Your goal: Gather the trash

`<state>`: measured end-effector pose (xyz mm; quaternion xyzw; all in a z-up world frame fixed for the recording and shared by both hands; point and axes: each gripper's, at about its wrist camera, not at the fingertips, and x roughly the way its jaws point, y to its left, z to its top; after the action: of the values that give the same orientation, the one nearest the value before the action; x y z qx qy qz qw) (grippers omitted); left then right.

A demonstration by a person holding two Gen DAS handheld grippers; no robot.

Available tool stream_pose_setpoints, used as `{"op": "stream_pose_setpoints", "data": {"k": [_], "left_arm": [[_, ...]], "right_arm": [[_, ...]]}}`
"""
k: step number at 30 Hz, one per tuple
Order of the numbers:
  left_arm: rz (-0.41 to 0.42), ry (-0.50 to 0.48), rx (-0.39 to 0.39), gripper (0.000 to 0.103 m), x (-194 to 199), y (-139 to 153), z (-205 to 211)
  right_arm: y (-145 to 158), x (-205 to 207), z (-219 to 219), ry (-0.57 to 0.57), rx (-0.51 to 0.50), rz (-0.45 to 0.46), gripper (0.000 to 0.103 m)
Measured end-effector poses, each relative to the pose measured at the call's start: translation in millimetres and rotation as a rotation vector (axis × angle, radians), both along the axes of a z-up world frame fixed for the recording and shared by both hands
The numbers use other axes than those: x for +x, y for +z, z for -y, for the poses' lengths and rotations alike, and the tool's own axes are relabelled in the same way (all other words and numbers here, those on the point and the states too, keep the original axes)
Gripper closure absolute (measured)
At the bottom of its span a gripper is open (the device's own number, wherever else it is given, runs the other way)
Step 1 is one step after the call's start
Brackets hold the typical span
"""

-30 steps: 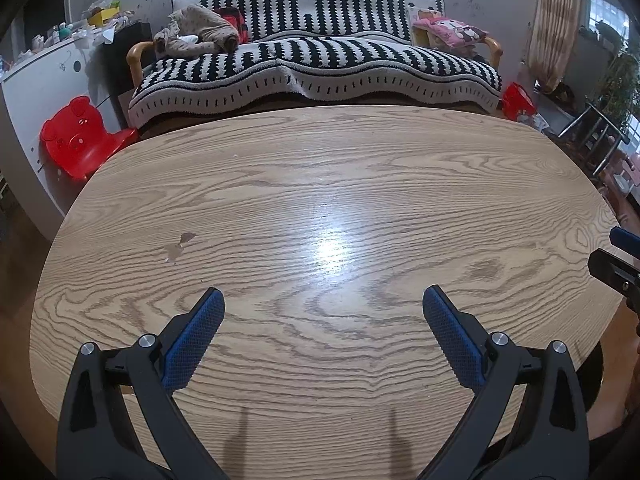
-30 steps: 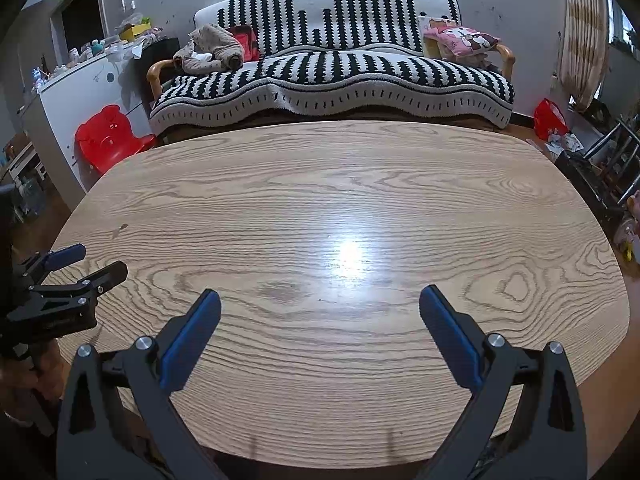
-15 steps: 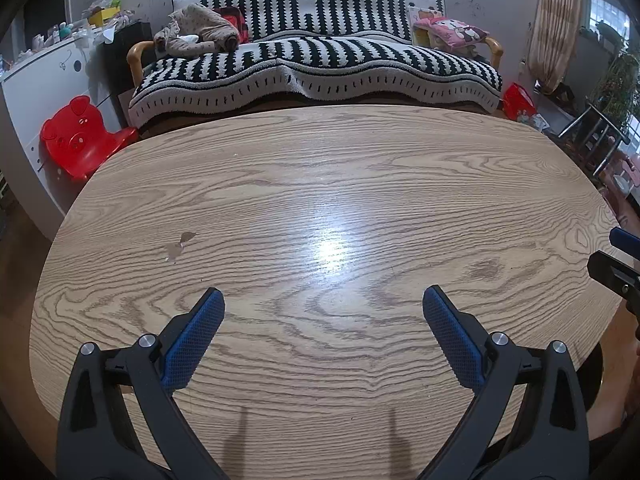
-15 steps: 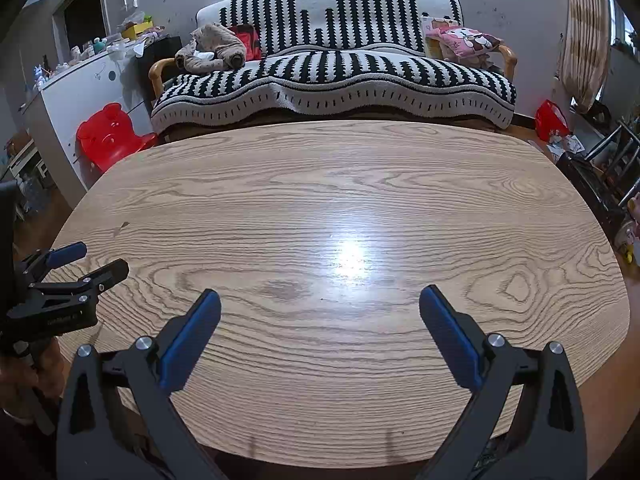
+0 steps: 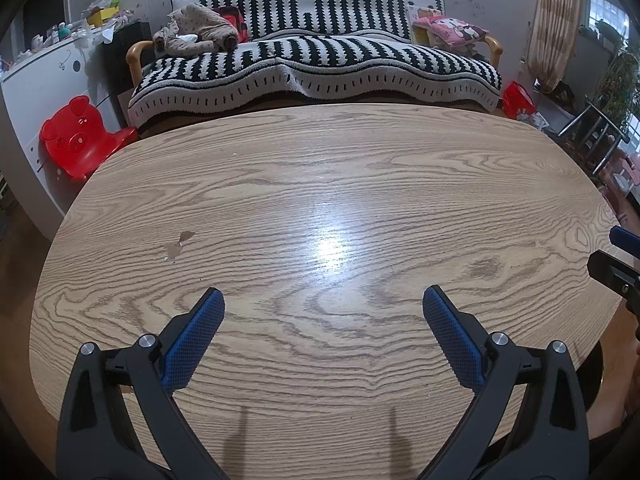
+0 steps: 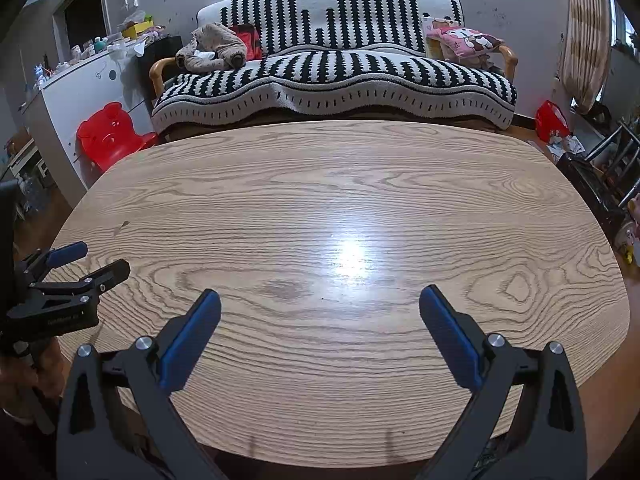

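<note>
A wooden oval table fills both views. No trash item shows on it; only a small chipped mark lies at its left. My left gripper is open and empty above the near edge. My right gripper is open and empty above the near edge. The left gripper also shows at the left edge of the right wrist view. The right gripper's fingertips show at the right edge of the left wrist view.
A black-and-white striped sofa stands behind the table, with a brown garment and a pink cushion. A red child's chair and a white cabinet stand at the left. A red bag and metal chairs are at the right.
</note>
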<state>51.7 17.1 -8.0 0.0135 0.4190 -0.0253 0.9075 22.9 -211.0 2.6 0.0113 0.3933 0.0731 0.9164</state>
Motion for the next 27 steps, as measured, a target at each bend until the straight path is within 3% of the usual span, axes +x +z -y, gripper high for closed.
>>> {"op": "stream_pose_setpoints", "data": {"k": [27], "left_arm": [[-0.005, -0.004, 0.001, 0.007, -1.2, -2.7, 2.7]], "right_arm": [[0.3, -0.4, 0.4, 0.0, 0.002, 0.002, 0.007]]}}
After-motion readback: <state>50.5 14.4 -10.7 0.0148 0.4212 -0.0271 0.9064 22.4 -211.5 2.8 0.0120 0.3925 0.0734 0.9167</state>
